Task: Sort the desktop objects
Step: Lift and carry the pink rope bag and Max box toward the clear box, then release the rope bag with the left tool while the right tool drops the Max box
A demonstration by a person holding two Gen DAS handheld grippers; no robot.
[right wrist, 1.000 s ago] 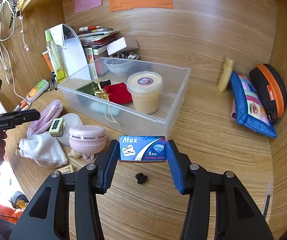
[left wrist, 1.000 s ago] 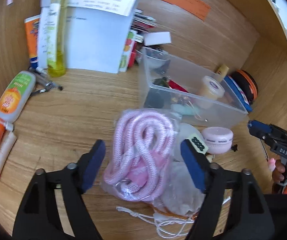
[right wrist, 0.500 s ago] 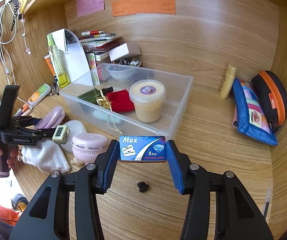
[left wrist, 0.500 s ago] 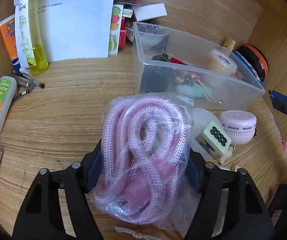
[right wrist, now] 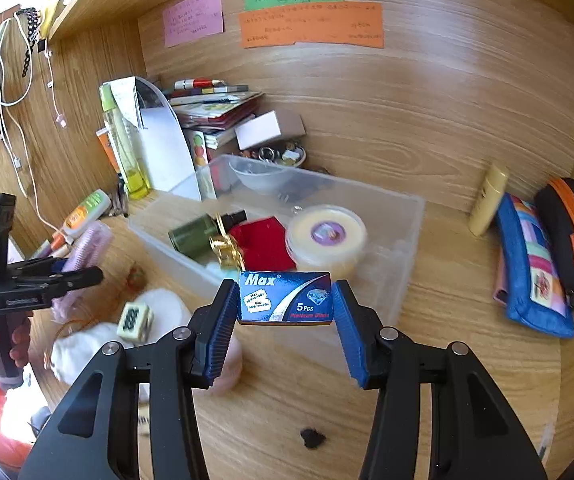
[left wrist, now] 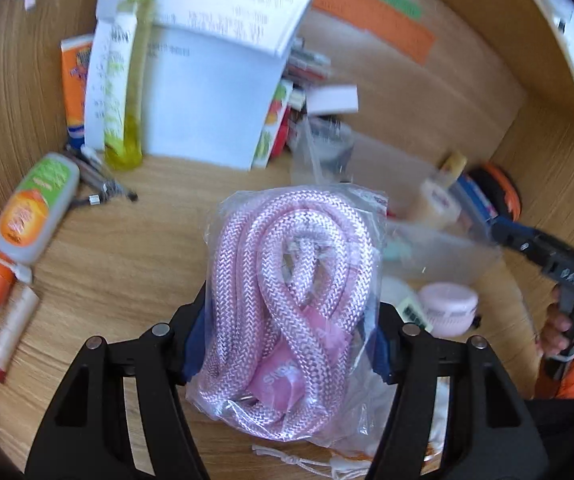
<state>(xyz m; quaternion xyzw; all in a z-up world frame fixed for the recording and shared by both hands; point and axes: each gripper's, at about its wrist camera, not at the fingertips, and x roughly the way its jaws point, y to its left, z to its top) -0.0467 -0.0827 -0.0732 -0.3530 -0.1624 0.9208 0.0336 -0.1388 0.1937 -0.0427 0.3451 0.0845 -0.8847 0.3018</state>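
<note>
My left gripper (left wrist: 287,344) is shut on a clear bag of pink rope (left wrist: 295,304) and holds it above the wooden desk. The bag also shows in the right wrist view (right wrist: 83,256), held in the left gripper (right wrist: 71,276). My right gripper (right wrist: 285,316) is shut on a small blue "Max" blade box (right wrist: 285,298) just in front of the clear plastic bin (right wrist: 403,248). The bin holds a cream tub (right wrist: 327,236), a red pouch (right wrist: 263,244) and a green bottle (right wrist: 193,232).
A pink round case (left wrist: 449,308), a white pouch (right wrist: 83,352) and a small green-dotted block (right wrist: 135,320) lie left of the bin. Bottles and tubes (left wrist: 35,208) lie far left. Papers and books (right wrist: 207,116) stand at the back. Two pouches (right wrist: 539,256) lie right.
My left gripper closed on the bag of pink rope and lifted it off the desk. My right gripper, holding the blade box, moved closer to the bin.
</note>
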